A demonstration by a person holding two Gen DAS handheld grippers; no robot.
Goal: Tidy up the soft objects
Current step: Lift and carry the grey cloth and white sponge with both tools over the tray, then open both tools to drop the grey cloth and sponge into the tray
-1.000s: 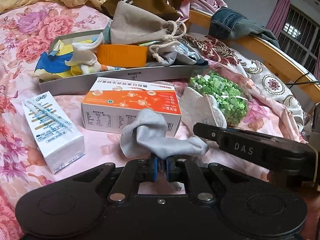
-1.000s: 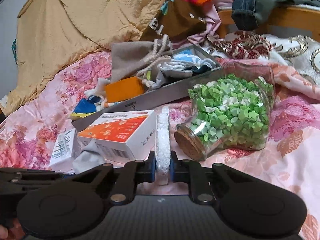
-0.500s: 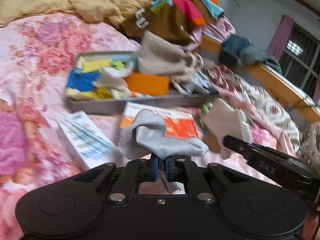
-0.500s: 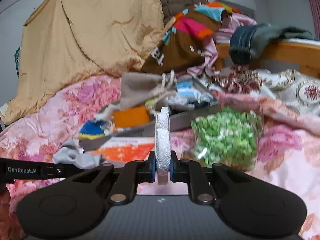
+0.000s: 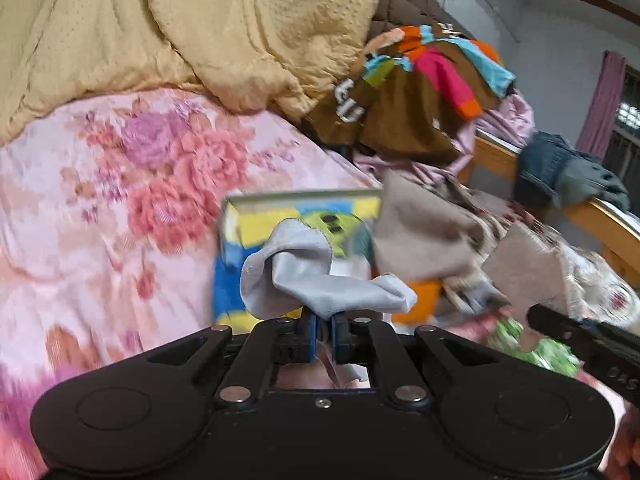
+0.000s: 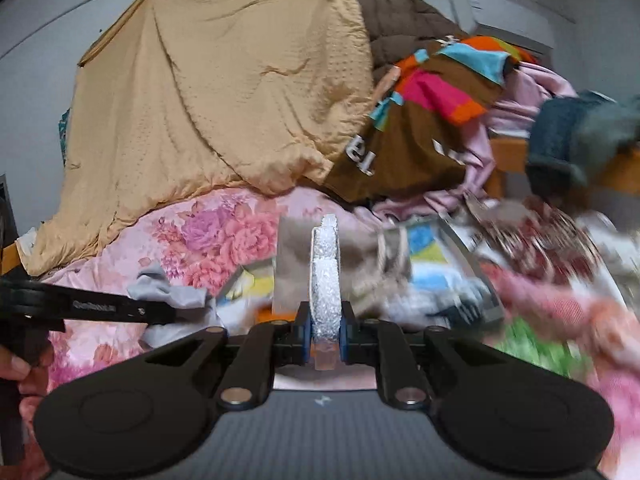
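Since 1 second ago both grippers have risen off the bed and swung toward the grey tray, so the orange-and-white box and the white carton that lay just ahead of the left gripper have dropped out of its view, and the jar of green paper bits shows only as a blurred green patch [image 6: 532, 344] low on the right. The left gripper [image 5: 324, 330] has its jaws pinched nearly together on a grey cloth [image 5: 316, 280], which bunches up above the fingertips and flops to both sides. The right gripper [image 6: 325, 334] has its jaws closed on a white textured pad [image 6: 326, 276], held on edge and standing upright between them. Beyond the cloth, in the left view, the tray [image 5: 280, 197] lies on the pink floral bedspread [image 5: 100, 208], holding blue and yellow fabric, an orange item [image 5: 420, 300] and a beige drawstring pouch [image 5: 420, 240] at its right end. The right gripper's finger [image 5: 584, 340] crosses the lower right of that view. Further back, a tan quilt [image 6: 224, 92] is heaped at the head of the bed, with a brown multicoloured garment [image 6: 420, 120] beside it and denim clothing [image 5: 560, 172] draped on the wooden bed frame.
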